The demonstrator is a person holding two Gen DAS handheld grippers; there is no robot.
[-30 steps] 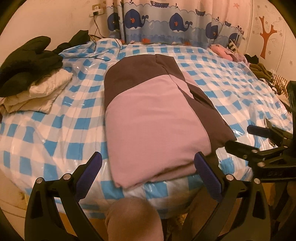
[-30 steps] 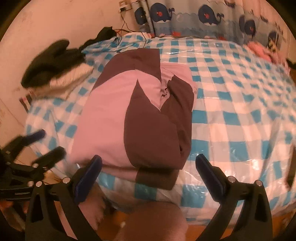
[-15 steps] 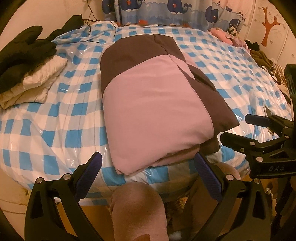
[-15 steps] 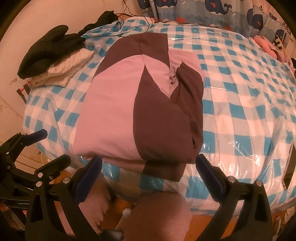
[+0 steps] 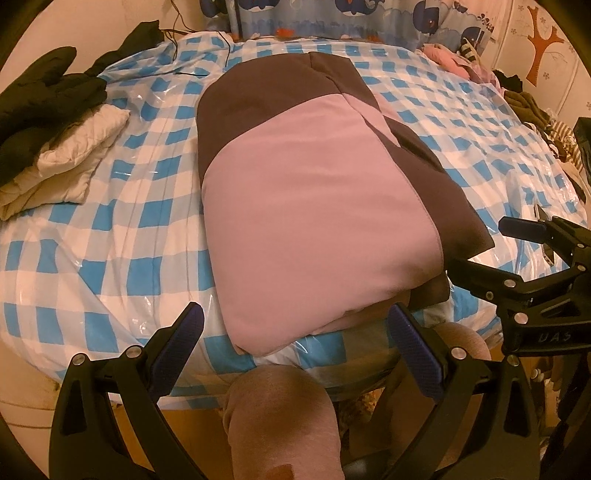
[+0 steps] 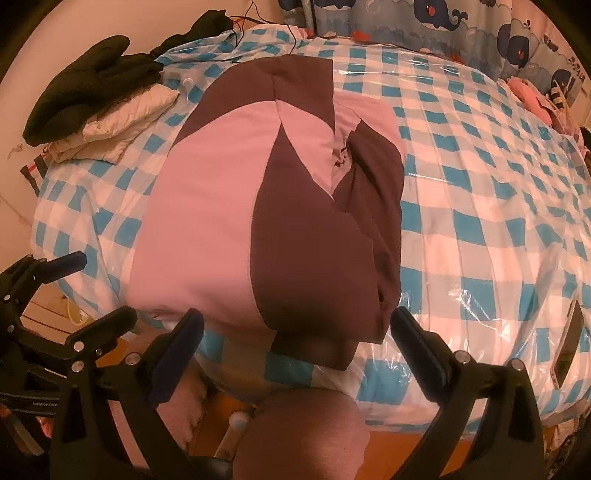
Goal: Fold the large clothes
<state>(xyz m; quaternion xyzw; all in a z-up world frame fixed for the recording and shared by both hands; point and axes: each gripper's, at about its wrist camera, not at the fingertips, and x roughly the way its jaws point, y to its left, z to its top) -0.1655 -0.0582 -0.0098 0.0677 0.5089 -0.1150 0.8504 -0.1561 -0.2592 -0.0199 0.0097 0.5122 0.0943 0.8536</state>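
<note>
I hold both grippers, left (image 5: pixel 295 332) and right (image 6: pixel 297 334), fingers spread and empty, just short of the folded jacket (image 5: pixel 314 206) on the bed (image 5: pixel 110 258).

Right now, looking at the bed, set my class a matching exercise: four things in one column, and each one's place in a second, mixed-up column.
Things:
1. pink and brown jacket
2. phone
3. black garment
4. whale curtain

Places:
A. on top of the folded cream quilt
B. behind the far side of the bed
C. folded, at the bed's near edge
D. near the bed's right edge, on the clear plastic cover

Pairs: 1-C, 2-D, 3-A, 4-B
</note>
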